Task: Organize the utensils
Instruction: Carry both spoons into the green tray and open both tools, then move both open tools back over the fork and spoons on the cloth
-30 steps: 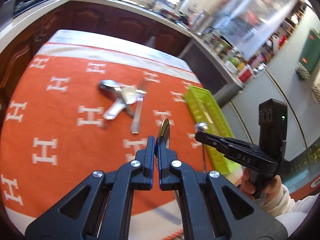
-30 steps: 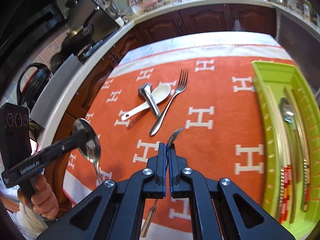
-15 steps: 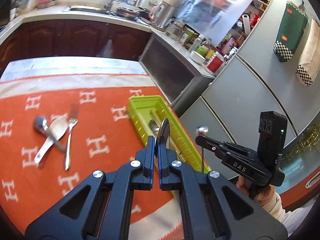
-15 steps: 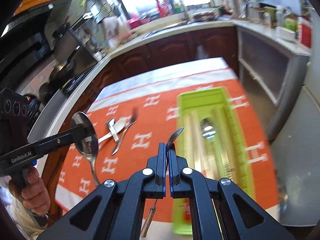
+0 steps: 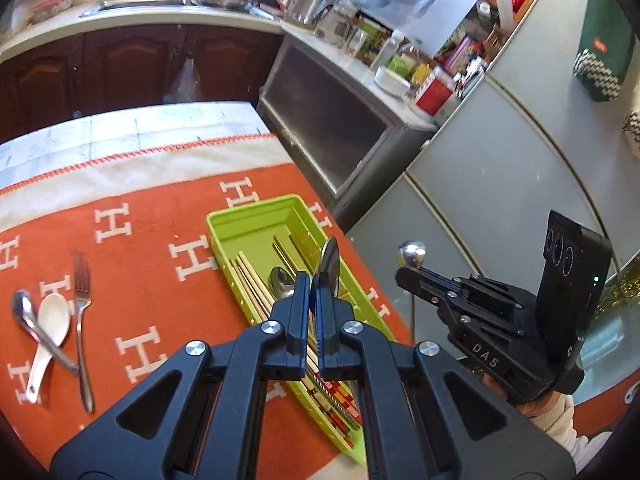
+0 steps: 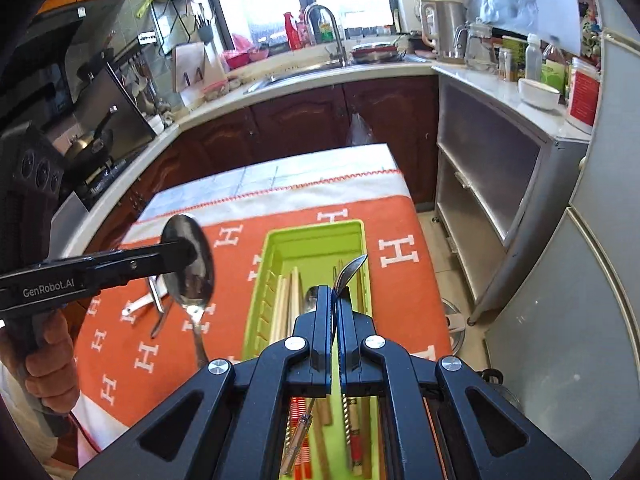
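Note:
My left gripper (image 5: 314,280) is shut on a large metal spoon (image 5: 330,254) and holds it edge-on above the green utensil tray (image 5: 256,220). In the right wrist view that left gripper (image 6: 187,255) shows at the left, and the spoon's bowl (image 6: 194,280) hangs over the orange cloth. My right gripper (image 6: 335,294) is shut on a small metal spoon (image 6: 353,267) over the tray (image 6: 316,232). Its handle dangles below the fingers. In the left wrist view the right gripper (image 5: 408,271) sits to the right of the tray. Chopsticks (image 5: 252,284) and a spoon (image 5: 282,280) lie in the tray.
A fork (image 5: 82,320), a white ceramic spoon (image 5: 50,332) and another metal spoon (image 5: 28,320) lie crossed on the orange cloth (image 5: 132,280) to the left. The table's right edge runs just past the tray, with a grey cabinet (image 6: 492,184) beyond it.
Both grippers have swung right, from over the pile of utensils to over the green tray, and risen a little. Each still holds its spoon.

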The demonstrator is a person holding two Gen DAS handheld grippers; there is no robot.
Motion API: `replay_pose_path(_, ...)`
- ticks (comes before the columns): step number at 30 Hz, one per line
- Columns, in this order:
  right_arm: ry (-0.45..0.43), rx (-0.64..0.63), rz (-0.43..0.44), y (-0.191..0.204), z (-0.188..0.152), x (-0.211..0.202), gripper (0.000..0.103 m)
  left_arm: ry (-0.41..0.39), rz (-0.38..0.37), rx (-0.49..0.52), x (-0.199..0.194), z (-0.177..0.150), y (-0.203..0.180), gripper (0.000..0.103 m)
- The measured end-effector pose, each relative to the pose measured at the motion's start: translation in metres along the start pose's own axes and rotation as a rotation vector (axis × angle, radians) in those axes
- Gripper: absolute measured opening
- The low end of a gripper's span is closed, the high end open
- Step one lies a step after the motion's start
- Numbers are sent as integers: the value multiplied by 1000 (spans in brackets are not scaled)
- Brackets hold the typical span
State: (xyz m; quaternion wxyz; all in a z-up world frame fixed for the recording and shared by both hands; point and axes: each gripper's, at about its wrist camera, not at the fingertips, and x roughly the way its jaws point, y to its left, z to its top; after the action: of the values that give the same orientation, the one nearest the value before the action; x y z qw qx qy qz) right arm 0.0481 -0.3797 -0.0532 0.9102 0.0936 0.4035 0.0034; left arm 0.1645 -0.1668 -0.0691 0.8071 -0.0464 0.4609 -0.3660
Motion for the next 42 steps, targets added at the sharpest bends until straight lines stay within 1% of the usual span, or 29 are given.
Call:
replay_pose_path(4, 36, -43, -10, -1, 2, 33, 2, 52, 25, 24, 30, -3, 3, 0)
replay_pose_path(8, 74, -84, 4, 2, 10, 72, 2, 84, 40, 12, 55, -6, 14, 0)
replay_pose_path(12, 106, -143, 4, 18, 14, 109, 2, 83, 59, 5, 67, -3, 22, 0)
replay_pose_path(16, 135, -185, -5, 38, 15, 132, 2, 68, 98, -15, 71, 2, 28, 1)
replay_pose_path(18, 156, -210, -11, 44, 16, 145, 2, 59, 102, -38, 73, 7, 35, 1)
replay_pose_path(20, 167, -219, -26, 47, 18, 155, 2, 46, 99, -54, 71, 12, 39, 1)
replay_pose_path(23, 189, -206, -33, 50, 24, 167, 6, 21, 107, -52, 64, 17, 40, 1)
replay_pose_path(26, 194, -172, -30, 48, 29, 171, 13, 3, 124, -46, 55, 19, 38, 1)
replay_pose_path(30, 179, -124, 7, 45, 34, 161, 18, -14, 160, -37, 36, 18, 36, 1)
replay_pose_path(33, 177, -78, 19, 42, 35, 154, 19, -16, 197, -23, 22, 13, 34, 1)
replay_pose_path(34, 181, -50, 37, 41, 36, 154, 19, -13, 208, -20, 17, 10, 34, 1)
replay_pose_path(37, 180, -2, 59, 41, 34, 142, 19, 3, 230, -31, 5, -2, 37, 1)
replay_pose_path(42, 183, -1, 72, 61, 22, 119, 19, 39, 274, -67, -13, -27, 50, 1)
